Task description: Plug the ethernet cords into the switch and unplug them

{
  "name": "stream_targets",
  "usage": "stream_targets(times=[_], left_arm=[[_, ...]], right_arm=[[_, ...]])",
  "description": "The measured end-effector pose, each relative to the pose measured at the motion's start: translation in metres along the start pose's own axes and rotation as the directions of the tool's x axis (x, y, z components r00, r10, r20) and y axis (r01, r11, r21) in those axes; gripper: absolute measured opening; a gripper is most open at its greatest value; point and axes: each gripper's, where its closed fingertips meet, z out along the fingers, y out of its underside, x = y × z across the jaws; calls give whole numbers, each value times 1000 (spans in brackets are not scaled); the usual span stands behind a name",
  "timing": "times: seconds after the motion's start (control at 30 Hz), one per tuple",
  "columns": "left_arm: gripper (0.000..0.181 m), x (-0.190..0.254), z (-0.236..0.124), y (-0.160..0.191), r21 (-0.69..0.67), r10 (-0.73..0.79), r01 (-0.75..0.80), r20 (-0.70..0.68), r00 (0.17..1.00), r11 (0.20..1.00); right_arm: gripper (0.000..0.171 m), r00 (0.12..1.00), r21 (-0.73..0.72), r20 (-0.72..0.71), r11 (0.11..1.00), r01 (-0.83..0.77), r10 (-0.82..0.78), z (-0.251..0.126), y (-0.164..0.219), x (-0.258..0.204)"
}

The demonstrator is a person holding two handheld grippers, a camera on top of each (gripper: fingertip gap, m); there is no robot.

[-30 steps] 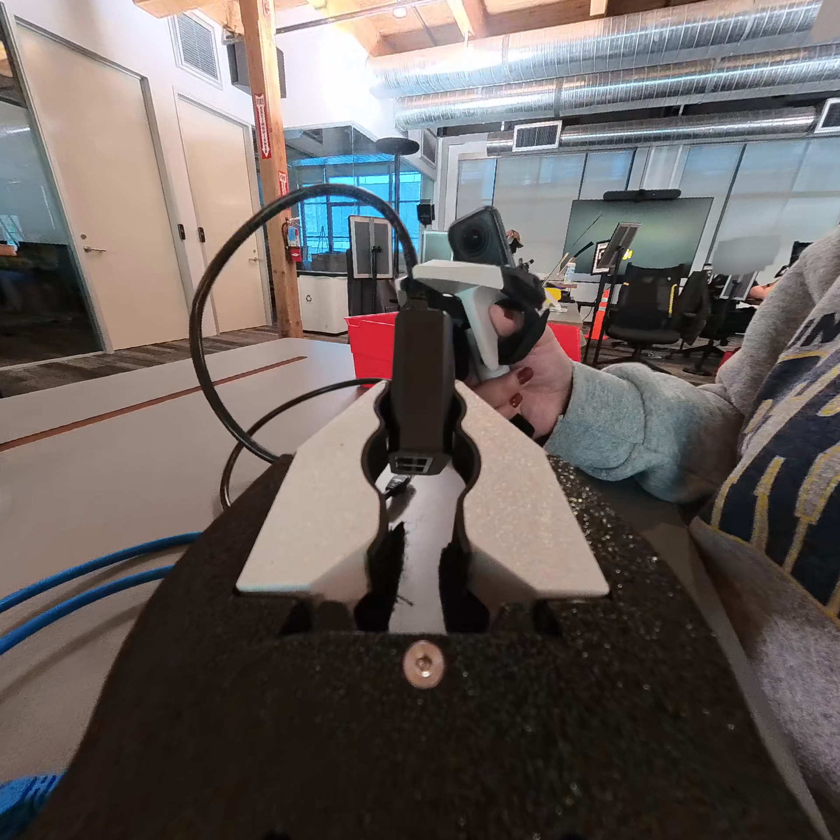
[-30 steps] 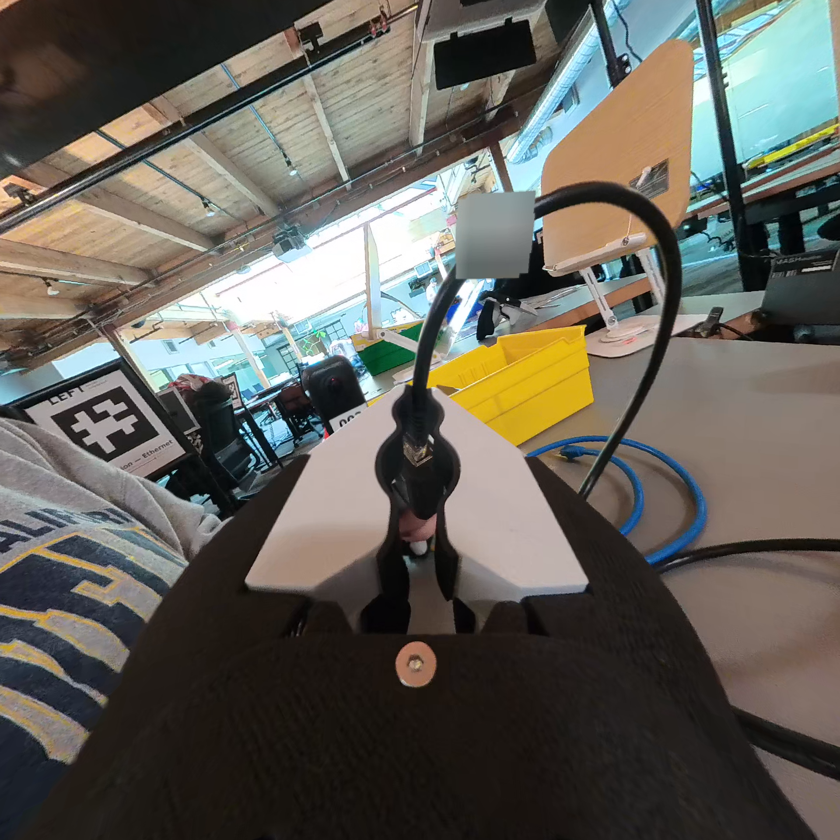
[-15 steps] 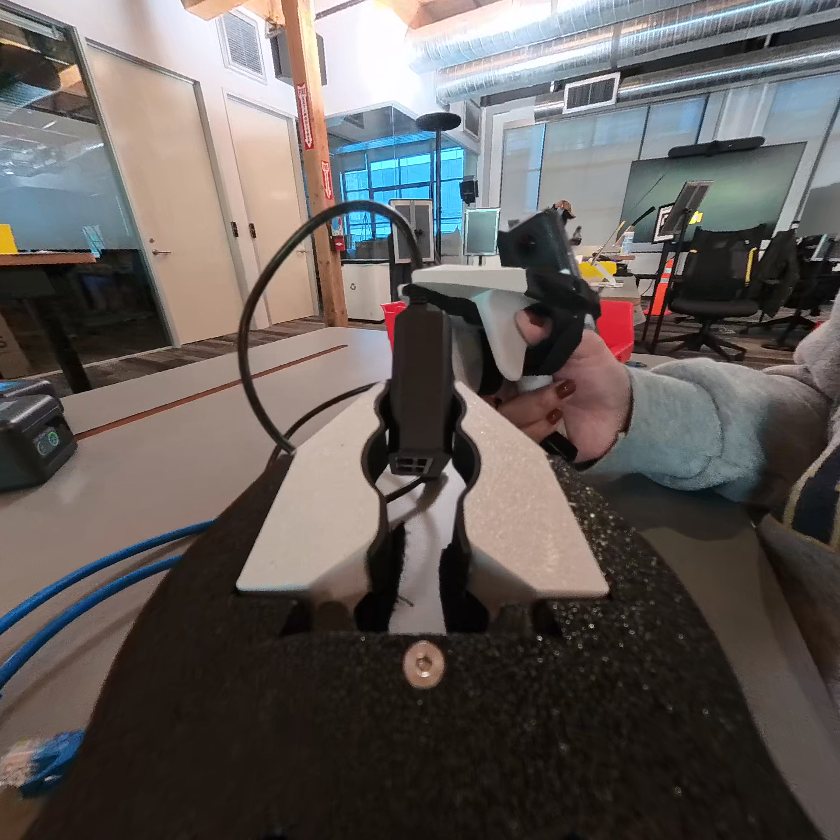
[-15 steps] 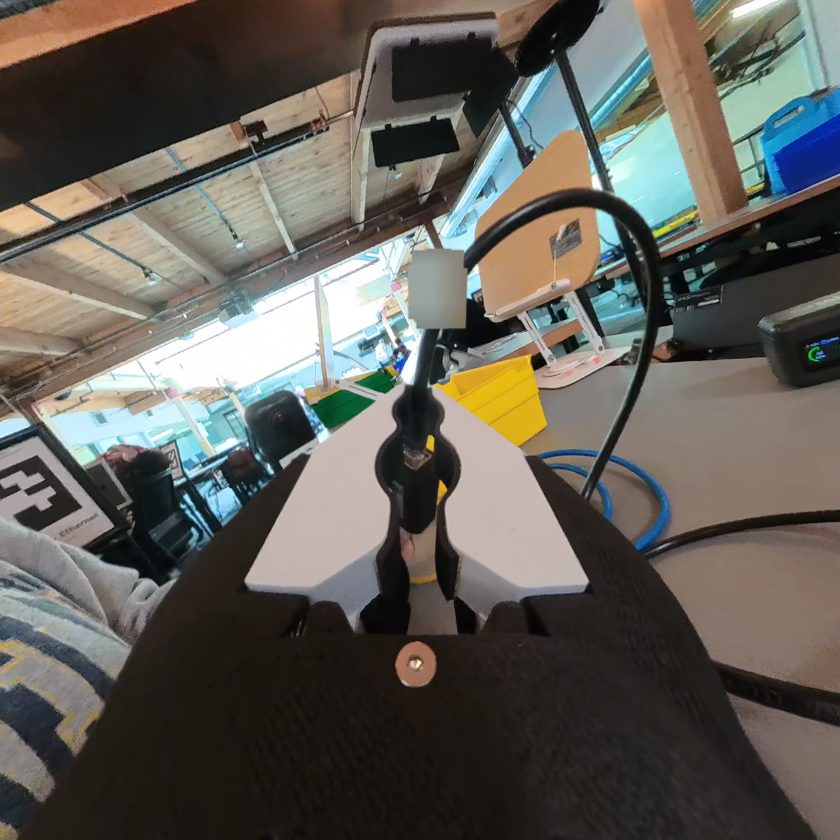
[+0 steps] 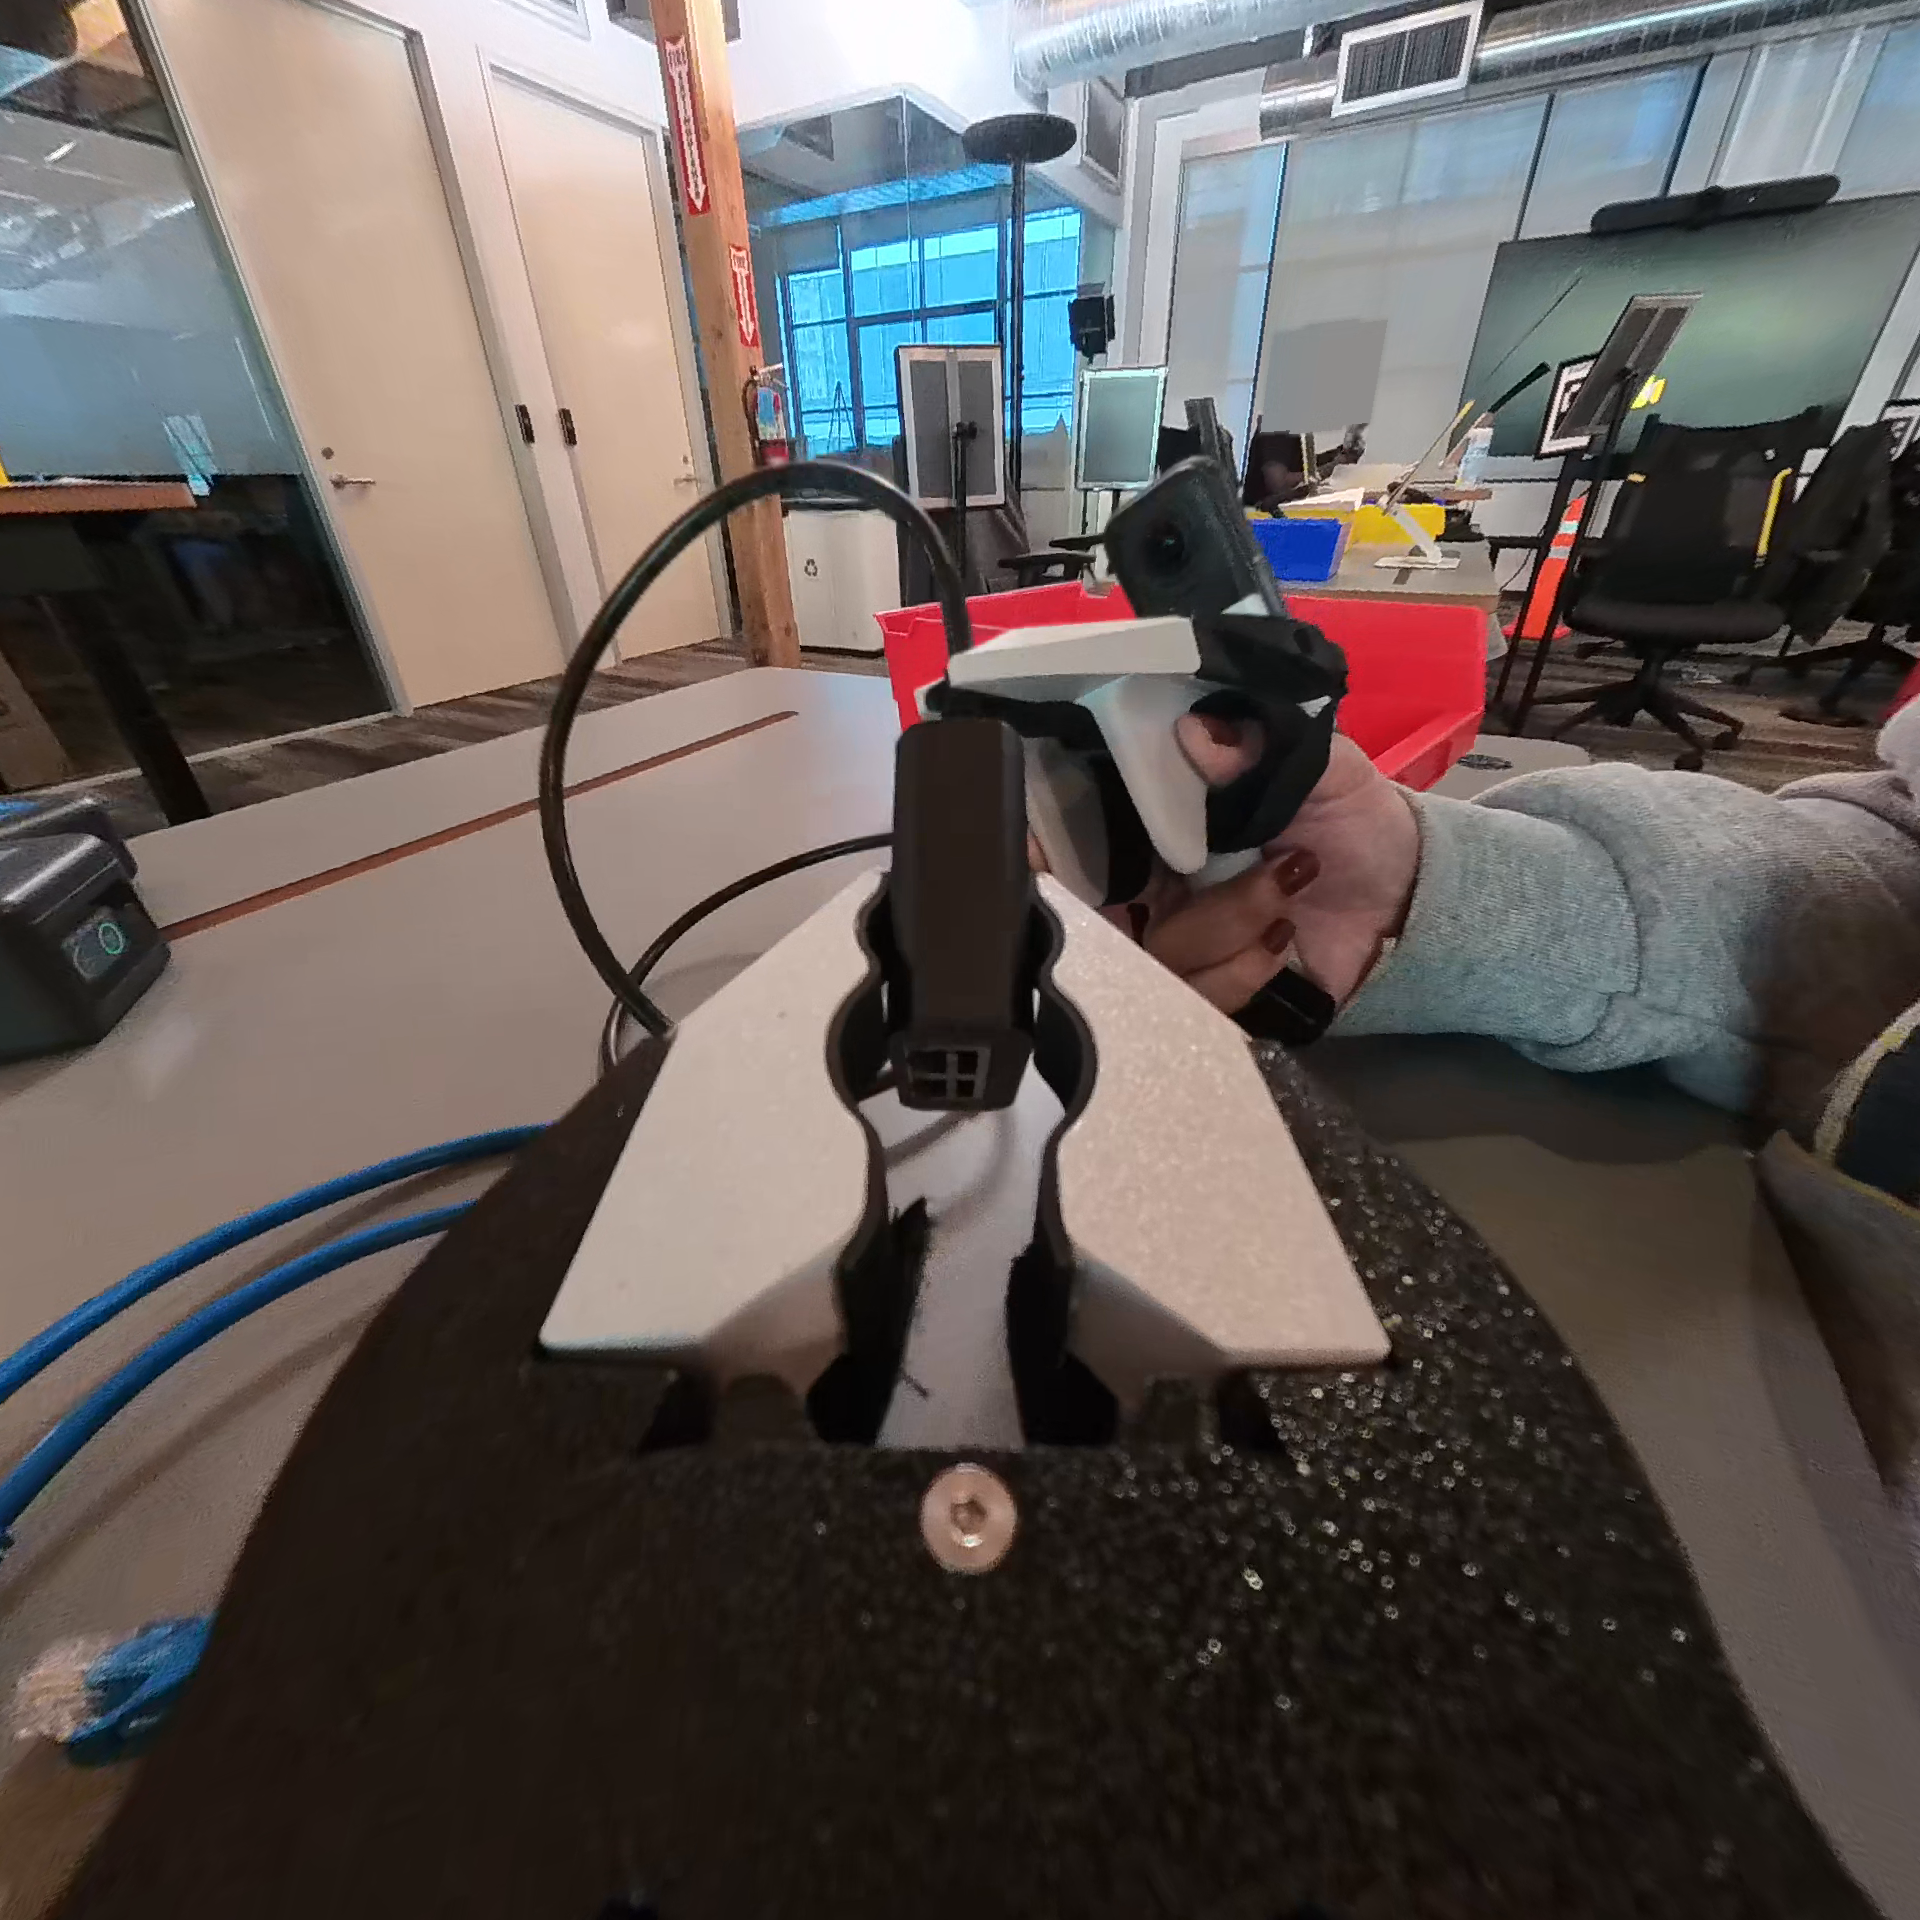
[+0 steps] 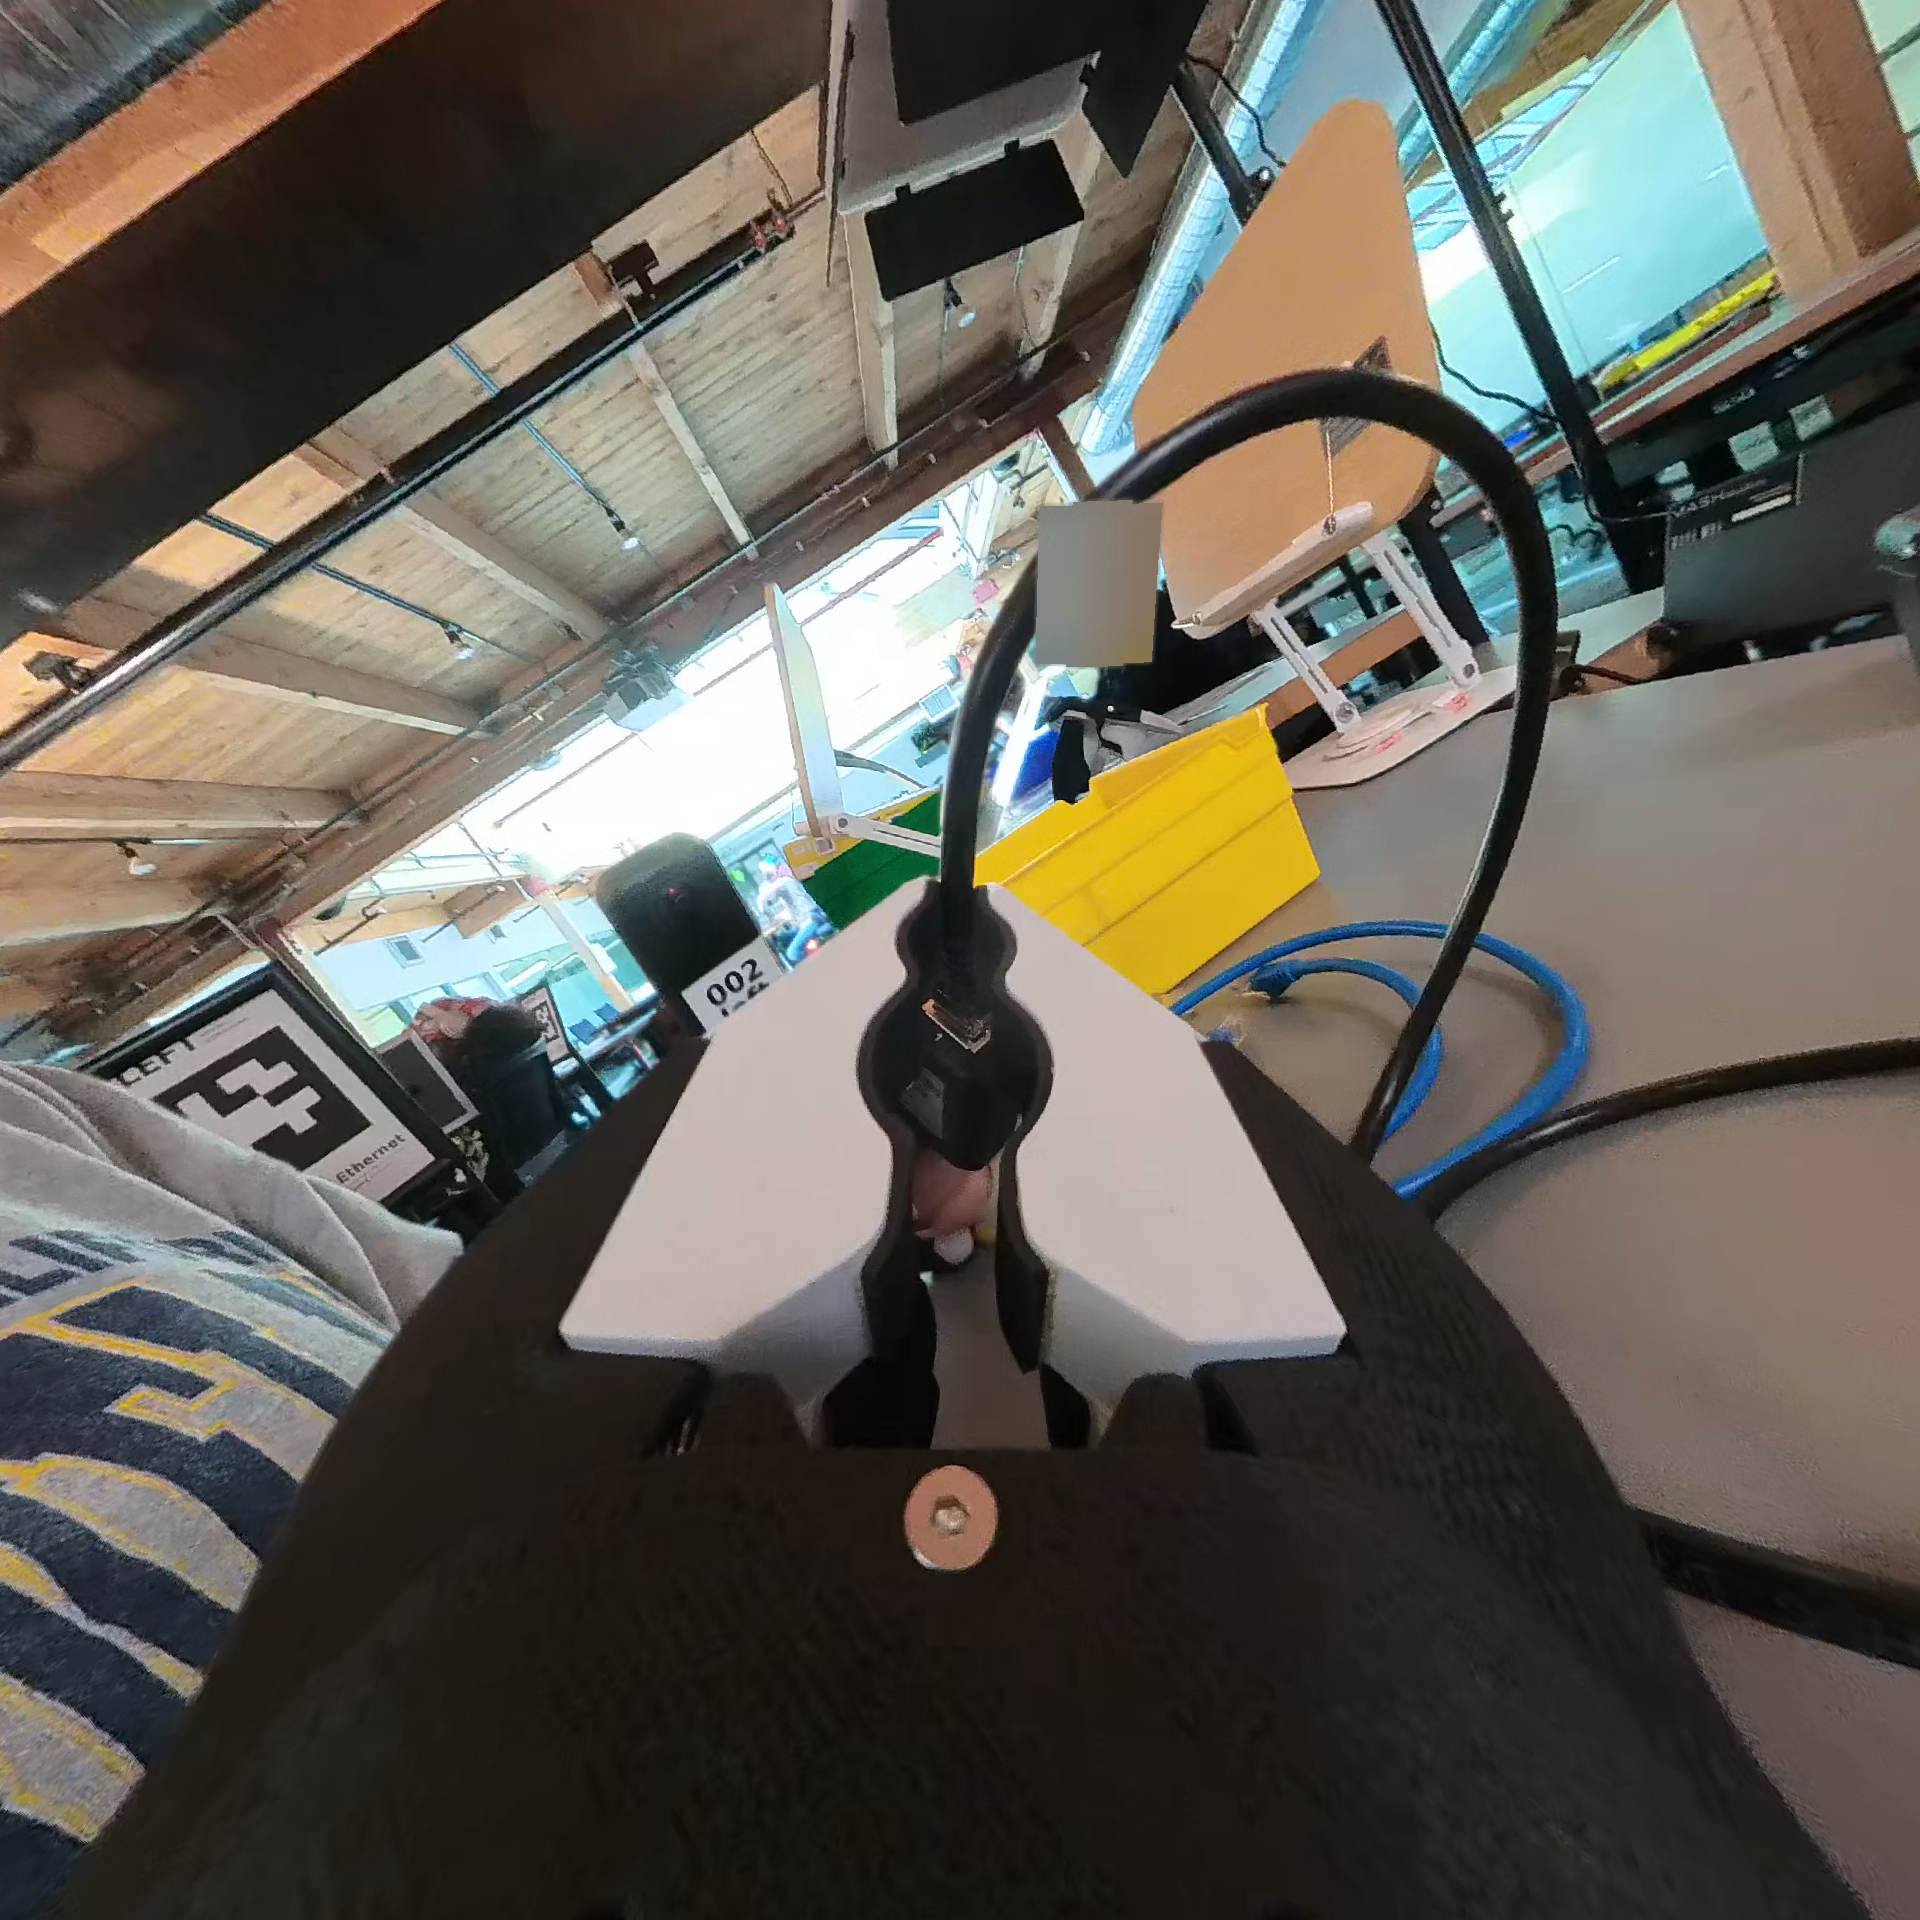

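My left gripper is shut on a small black switch, held upright above the table with its port end facing the camera. My right gripper is shut on the plug of a black ethernet cord. In the left wrist view the right gripper, in a person's hand, meets the far end of the switch, and the black cord loops up from there. I cannot tell how deep the plug sits. Blue ethernet cords lie on the table, one blue plug at the lower left.
A grey table carries a red bin, a yellow bin, a coil of blue cord and a black box with a lit display. A thick black cable crosses the right side. The person's sleeve is at right. Spacing between my two grippers at the tips: around 4 centimetres.
Both grippers keep their grip and stay together. The pair has shifted a little over the table, so the black box has come into the left wrist view, and the right gripper has tilted.
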Motion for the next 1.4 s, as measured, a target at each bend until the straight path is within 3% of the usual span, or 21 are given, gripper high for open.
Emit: stream_targets(times=[0.03,0.67,0.83,0.93,1.0,1.1,1.17,1.23,1.3,1.4], left_arm=[[21,0,0,0,-1,4,-4,1,1000,1000],[21,-4,-4,-3,25,47,-48,53,997,999],[21,-1,-6,-6,49,91,-93,40,995,994],[21,0,-6,-7,61,106,-109,45,993,992],[22,-4,-4,-7,44,155,-160,87,984,986],[21,-17,-6,-7,-12,268,-272,205,941,962],[21,-27,-10,-3,-76,326,-318,268,906,945],[21,-34,-11,2,-133,358,-333,300,884,933],[21,-38,-11,7,-184,394,-352,314,864,918],[21,-37,-8,14,-237,430,-370,301,851,898]], right_arm=[[4,1000,7,5,1000,-8,8,0,0,0],[6,985,53,-4,983,-174,174,5,14,12],[6,941,84,87,939,-334,327,5,12,7],[5,935,77,123,936,-343,333,5,9,4],[5,968,78,64,966,-248,244,5,6,8],[28,987,-25,-160,999,29,-32,3,7,26],[25,899,-164,-370,969,186,-236,-11,9,54],[22,727,-330,-548,906,267,-414,-34,9,86],[18,585,-479,-603,833,277,-542,-50,11,104],[15,543,-554,-583,785,278,-604,-51,17,107]])
